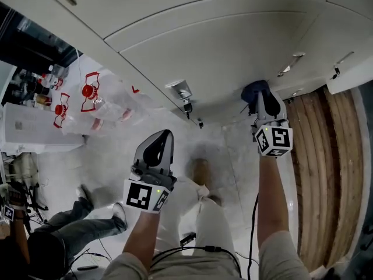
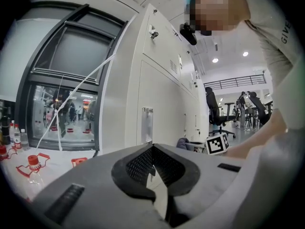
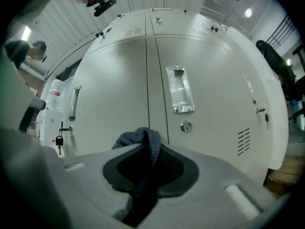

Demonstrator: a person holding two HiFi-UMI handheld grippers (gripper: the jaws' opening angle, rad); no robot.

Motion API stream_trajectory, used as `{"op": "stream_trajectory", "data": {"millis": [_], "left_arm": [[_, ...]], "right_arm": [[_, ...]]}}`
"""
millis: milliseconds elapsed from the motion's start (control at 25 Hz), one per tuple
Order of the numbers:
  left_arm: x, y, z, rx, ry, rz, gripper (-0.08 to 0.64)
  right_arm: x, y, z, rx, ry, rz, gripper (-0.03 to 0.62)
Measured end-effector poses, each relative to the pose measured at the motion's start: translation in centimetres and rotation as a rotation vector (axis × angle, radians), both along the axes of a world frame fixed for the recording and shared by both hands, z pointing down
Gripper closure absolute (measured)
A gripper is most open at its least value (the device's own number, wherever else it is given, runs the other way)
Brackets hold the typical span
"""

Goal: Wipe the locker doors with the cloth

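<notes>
The white locker doors (image 1: 221, 45) fill the top of the head view, and in the right gripper view the locker doors (image 3: 119, 80) stand straight ahead. My right gripper (image 1: 265, 100) is shut on a dark blue cloth (image 1: 254, 90), held low against the lockers near a door seam. The bunched cloth (image 3: 143, 140) sticks out past that gripper's (image 3: 147, 149) jaws; whether it touches the door cannot be told. My left gripper (image 1: 162, 137) hangs further back and to the left, away from the lockers. Its (image 2: 152, 147) jaws are shut on nothing.
A recessed metal handle (image 3: 179, 89) and a round lock (image 3: 186, 126) sit on the door ahead, with a key (image 3: 59, 140) hanging at the left door. Plastic bottles (image 1: 87, 98) lie on the floor at left. A seated person (image 1: 70, 226) is at lower left. Wooden boards (image 1: 326, 174) run along the right.
</notes>
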State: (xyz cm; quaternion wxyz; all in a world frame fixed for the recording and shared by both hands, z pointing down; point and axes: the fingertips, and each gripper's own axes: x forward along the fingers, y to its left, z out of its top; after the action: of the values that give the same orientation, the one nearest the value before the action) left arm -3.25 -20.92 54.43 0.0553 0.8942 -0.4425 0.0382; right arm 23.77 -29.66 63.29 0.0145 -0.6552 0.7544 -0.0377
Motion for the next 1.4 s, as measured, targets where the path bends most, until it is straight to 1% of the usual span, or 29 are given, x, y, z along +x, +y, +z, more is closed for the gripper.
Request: {"op": "stream_trajectory", "data": {"millis": [320,440,560,760,880,1040,1160,1280,1400], "left_arm": [[0.5,0.4,-0.5,-0.004,0.006,0.005,0.561],[0.6,0.5,-1.4,-0.007,0.010,0.004,0.561],[0.8,0.8,-3.1,-0.005,0.020,0.006,0.561],[1.2,1.2,-7.5,0.018,0.034,0.026,0.561],[1.3,1.4,-10.5,0.037,0.045,0.032,0.561],[1.1,2.0,-14.3,0.060,0.060,0.044,0.561],[0.7,2.6,-16.5,0.060,0.083,0.040,0.561],[0.0,3.8,-17.9,0.058,0.093,0.044,0.561],[-0.4,5.0,-18.9,0.044,0.108,0.041,0.561]], "right_arm": [[4.5,0.1,-1.1,-0.014,-0.056,0.138,0.541],[6.0,1.0,-2.6,0.001,-0.084,0.188,0.543],[6.9,2.2,-4.9,0.016,-0.091,0.208,0.543],[6.8,5.0,-9.6,0.029,-0.075,0.202,0.543],[6.0,6.8,-12.6,0.035,-0.075,0.188,0.545],[4.0,9.4,-16.3,0.027,-0.063,0.137,0.545],[2.6,11.2,-19.1,0.013,-0.058,0.104,0.545],[0.9,13.0,-21.9,0.012,-0.065,0.073,0.545],[-1.1,14.7,-24.4,0.010,-0.045,0.031,0.548]]}}
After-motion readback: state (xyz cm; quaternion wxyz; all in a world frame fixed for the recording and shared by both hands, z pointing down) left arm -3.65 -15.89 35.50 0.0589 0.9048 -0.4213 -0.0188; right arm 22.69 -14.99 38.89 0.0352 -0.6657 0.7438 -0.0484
